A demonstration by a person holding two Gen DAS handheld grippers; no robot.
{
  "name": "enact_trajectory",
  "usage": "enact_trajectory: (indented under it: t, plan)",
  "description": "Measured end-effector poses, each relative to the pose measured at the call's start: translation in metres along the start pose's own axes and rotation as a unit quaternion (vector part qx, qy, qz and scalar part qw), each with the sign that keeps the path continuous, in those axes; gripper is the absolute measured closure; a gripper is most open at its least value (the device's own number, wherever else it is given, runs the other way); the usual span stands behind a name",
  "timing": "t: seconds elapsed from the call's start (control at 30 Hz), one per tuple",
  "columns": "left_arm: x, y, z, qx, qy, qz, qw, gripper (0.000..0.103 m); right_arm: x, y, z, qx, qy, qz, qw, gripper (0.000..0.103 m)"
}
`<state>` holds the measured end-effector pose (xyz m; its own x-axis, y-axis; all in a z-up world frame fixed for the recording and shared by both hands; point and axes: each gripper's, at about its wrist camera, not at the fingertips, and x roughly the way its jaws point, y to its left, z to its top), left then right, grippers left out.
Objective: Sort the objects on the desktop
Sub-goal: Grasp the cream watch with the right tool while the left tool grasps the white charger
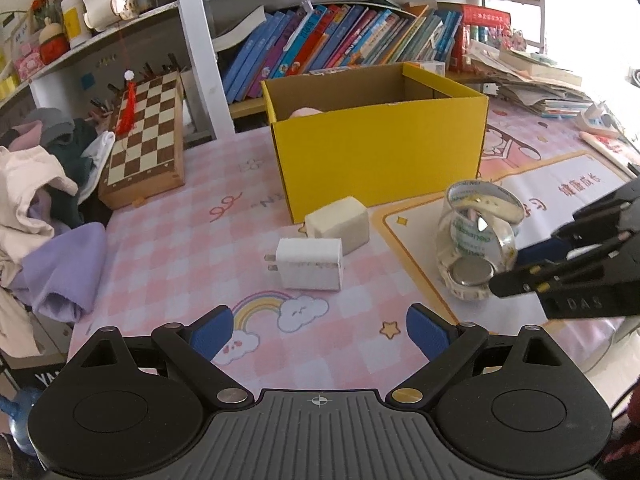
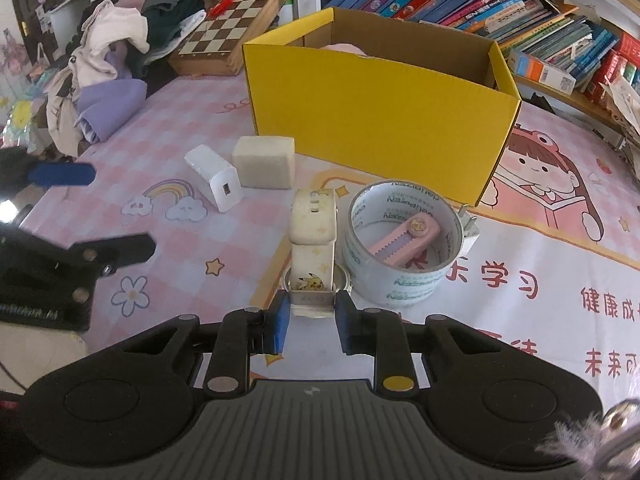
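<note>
Pinching the cream wristwatch (image 2: 311, 258) beside the tape roll (image 2: 402, 240), right tool (image 2: 310, 312) grips; left tool (image 1: 318, 330) spread wide above the bench (image 1: 180, 240).

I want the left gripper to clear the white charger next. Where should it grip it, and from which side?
Grip the white charger across its two broad flat faces, mid-body, coming down from above on the near side. It lies flat on the mat with its prongs pointing left, so keep off that end. The beige block sits close behind, so approach from the front. The left gripper is open.
</note>
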<state>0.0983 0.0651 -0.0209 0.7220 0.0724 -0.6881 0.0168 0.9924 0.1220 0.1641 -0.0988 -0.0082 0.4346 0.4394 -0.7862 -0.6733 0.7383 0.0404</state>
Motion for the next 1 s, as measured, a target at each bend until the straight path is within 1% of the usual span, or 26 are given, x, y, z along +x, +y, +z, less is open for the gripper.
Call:
enact_trajectory:
  t: [0.3,0.4,0.5,0.57,0.6,0.67,0.8,0.87,1.0]
  plan:
    - [0.021,0.006,0.011,-0.021,-0.004,0.019,0.9996,0.009,0.005,-0.01,0.001,-0.009,0.013,0.008,1.0,0.08]
    - [0.03,0.006,0.015,-0.027,-0.002,0.021,0.9994,0.013,0.008,-0.013,0.002,-0.013,0.018,0.015,1.0,0.08]
    - [0.041,0.005,0.018,-0.024,0.001,0.022,0.9995,0.015,0.01,-0.016,0.002,-0.016,0.022,0.02,0.999,0.08]
    - [0.048,0.003,0.02,-0.017,0.003,0.023,0.9996,0.021,0.011,-0.017,0.003,-0.02,0.023,0.024,0.999,0.08]
    - [0.052,0.003,0.021,-0.014,0.004,0.024,0.9996,0.021,0.011,-0.018,0.003,-0.022,0.023,0.026,0.999,0.08]
    - [0.059,0.002,0.024,-0.01,0.005,0.027,0.9996,0.026,0.012,-0.019,0.003,-0.026,0.023,0.029,0.999,0.08]
    - [0.069,0.0,0.028,0.002,0.005,0.029,0.9996,0.031,0.013,-0.021,0.004,-0.032,0.025,0.035,0.999,0.08]
    - [0.074,-0.001,0.029,0.007,0.009,0.028,0.9995,0.036,0.013,-0.022,0.004,-0.034,0.025,0.037,0.998,0.08]
    - [0.081,-0.003,0.029,0.012,0.017,0.026,0.9995,0.043,0.014,-0.023,0.004,-0.038,0.026,0.041,0.998,0.08]
